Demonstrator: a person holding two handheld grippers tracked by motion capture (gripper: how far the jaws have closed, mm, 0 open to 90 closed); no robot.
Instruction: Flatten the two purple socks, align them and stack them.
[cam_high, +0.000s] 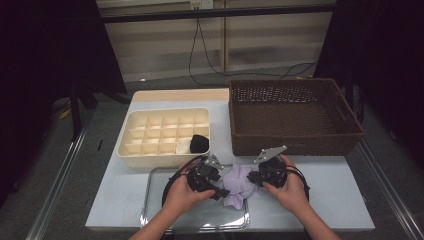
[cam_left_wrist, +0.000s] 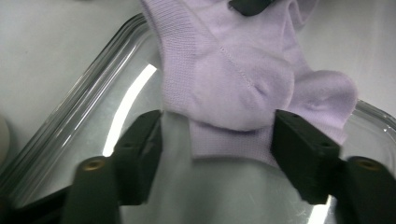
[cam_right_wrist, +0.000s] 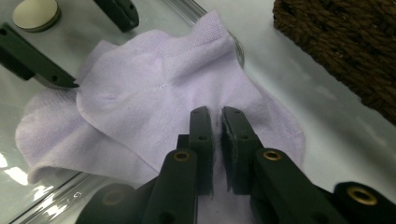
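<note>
high view / sock: pale purple sock (cam_high: 239, 184) lies bunched on the right end of the clear tray (cam_high: 155, 210), part spilling over the tray's right rim onto the table (cam_high: 325, 195).
high view / left gripper: left gripper (cam_high: 219, 192) sits over the tray, at the sock's left edge; hand wrapped around its body.
high view / right gripper: right gripper (cam_high: 252, 177) sits at the sock's right edge, just off the tray's right rim.
high view / organizer: cream divided box (cam_high: 167, 135) stands behind the tray; a black item (cam_high: 199, 143) and a white item (cam_high: 184, 145) are in its front-right cells.
high view / basket: brown wicker basket (cam_high: 292, 115) stands behind and right of the tray, beside the box.
left gripper view / jaws: apart, straddling a folded end of the sock (cam_left_wrist: 243, 79) above the tray floor (cam_left_wrist: 70, 135). Left pad (cam_left_wrist: 142, 149) clear of the cloth; right pad (cam_left_wrist: 303, 154) sits right against the fold, can't tell if it presses. Not clamped.
left gripper view / other tool: a dark jaw tip shows at the top edge, on the sock.
right gripper view / jaws: nearly together, a thin fold of sock (cam_right_wrist: 154, 102) pinched between the pads (cam_right_wrist: 201, 140). Clamped on the sock.
right gripper view / surroundings: the other gripper's jaws (cam_right_wrist: 37, 63) flank the far side of the sock; basket corner (cam_right_wrist: 345, 46) beyond the tray rim (cam_right_wrist: 187, 9).
</note>
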